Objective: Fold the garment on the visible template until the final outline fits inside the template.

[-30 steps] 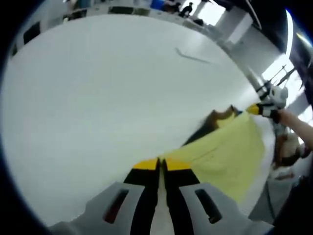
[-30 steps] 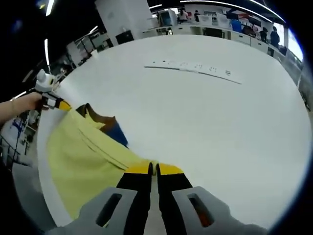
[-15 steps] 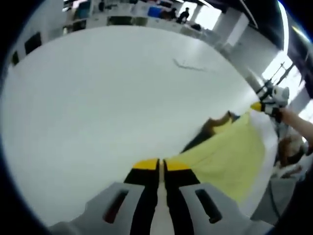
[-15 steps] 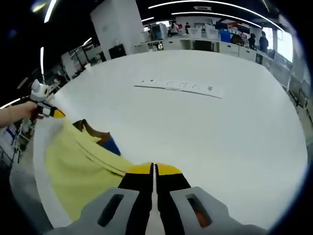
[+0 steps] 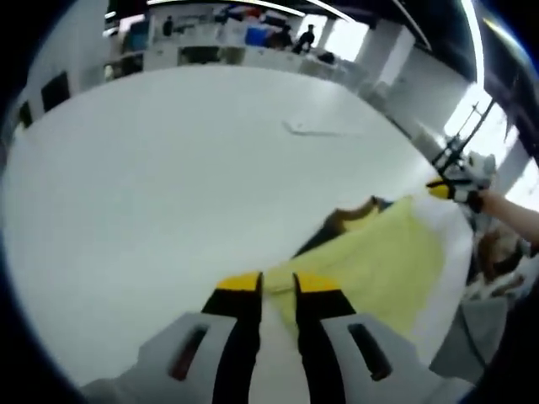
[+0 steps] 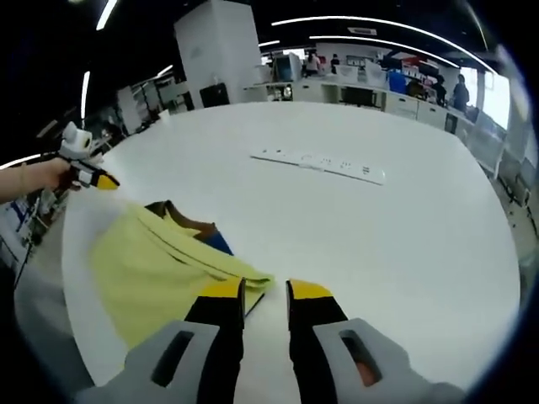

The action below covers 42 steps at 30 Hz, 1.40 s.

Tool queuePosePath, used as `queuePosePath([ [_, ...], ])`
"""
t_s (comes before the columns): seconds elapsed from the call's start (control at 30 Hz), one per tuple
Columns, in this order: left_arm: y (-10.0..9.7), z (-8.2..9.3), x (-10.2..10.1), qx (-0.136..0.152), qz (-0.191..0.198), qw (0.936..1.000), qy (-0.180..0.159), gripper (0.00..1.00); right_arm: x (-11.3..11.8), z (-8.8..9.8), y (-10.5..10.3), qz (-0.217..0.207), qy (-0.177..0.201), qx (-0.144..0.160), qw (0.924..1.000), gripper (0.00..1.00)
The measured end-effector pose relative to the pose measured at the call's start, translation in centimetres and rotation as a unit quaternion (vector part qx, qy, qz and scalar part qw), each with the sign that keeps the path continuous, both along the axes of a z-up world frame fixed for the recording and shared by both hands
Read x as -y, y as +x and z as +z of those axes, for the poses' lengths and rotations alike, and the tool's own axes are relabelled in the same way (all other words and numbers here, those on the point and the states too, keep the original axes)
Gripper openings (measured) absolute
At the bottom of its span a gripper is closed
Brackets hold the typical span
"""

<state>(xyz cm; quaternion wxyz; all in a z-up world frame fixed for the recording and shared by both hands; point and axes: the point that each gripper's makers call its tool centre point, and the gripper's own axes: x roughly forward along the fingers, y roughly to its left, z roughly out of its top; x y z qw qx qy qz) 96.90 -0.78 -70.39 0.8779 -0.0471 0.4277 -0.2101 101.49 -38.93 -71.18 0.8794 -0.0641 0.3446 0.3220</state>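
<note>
A yellow garment (image 5: 379, 261) lies flat on the white table, with a brown and blue part (image 6: 202, 231) showing at its far edge. In the left gripper view my left gripper (image 5: 278, 286) stands open, and the garment's near corner lies just past its right jaw with nothing between the jaws. My right gripper (image 6: 264, 295) is open too, the folded yellow edge (image 6: 244, 278) lying just beyond its left jaw. Each gripper shows small in the other's view, held by a hand: the right gripper (image 5: 450, 189) and the left gripper (image 6: 88, 175). A whiter sheet (image 6: 72, 252) shows under the garment.
A white power strip (image 6: 320, 162) lies on the table beyond the garment, also seen as a thin strip (image 5: 312, 130) in the left gripper view. The table edge (image 6: 50, 337) runs close behind the garment. Desks and people stand far off in the room.
Both grippers were shut on the garment's yellow edge and have opened, letting it go. The garment now lies flatter on the table.
</note>
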Motion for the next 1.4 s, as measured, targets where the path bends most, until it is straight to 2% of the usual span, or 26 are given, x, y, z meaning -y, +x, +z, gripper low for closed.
queuePosePath([
  [0.3,-3.0,2.2,0.2,0.027,-0.008,0.9995,-0.013,0.24,0.7,2.2,-2.9,-0.012,0.009,0.009,0.9998,0.29],
  [0.6,-6.0,3.5,0.5,0.041,-0.012,0.9988,-0.021,0.34,0.4,5.1,-5.3,-0.026,0.031,0.029,0.9988,0.36],
  [0.7,-7.2,4.3,0.7,0.046,-0.011,0.9984,-0.031,0.35,0.3,6.2,-6.2,-0.029,0.039,0.034,0.9982,0.37],
  [0.8,-8.2,5.1,0.9,0.051,-0.014,0.9979,-0.037,0.37,0.2,6.5,-7.1,-0.026,0.031,0.029,0.9988,0.39],
  [1.07,-10.4,7.8,1.5,0.074,-0.019,0.9958,-0.049,0.48,-0.4,8.6,-9.7,-0.016,0.036,0.049,0.9980,0.42],
  [1.2,-11.3,9.1,1.6,0.088,-0.016,0.9943,-0.058,0.52,-0.6,9.8,-10.8,-0.017,0.049,0.059,0.9969,0.45],
  [1.4,-13.2,9.9,1.9,0.096,-0.014,0.9933,-0.062,0.59,-1.2,12.2,-12.3,-0.009,0.079,0.077,0.9938,0.52],
])
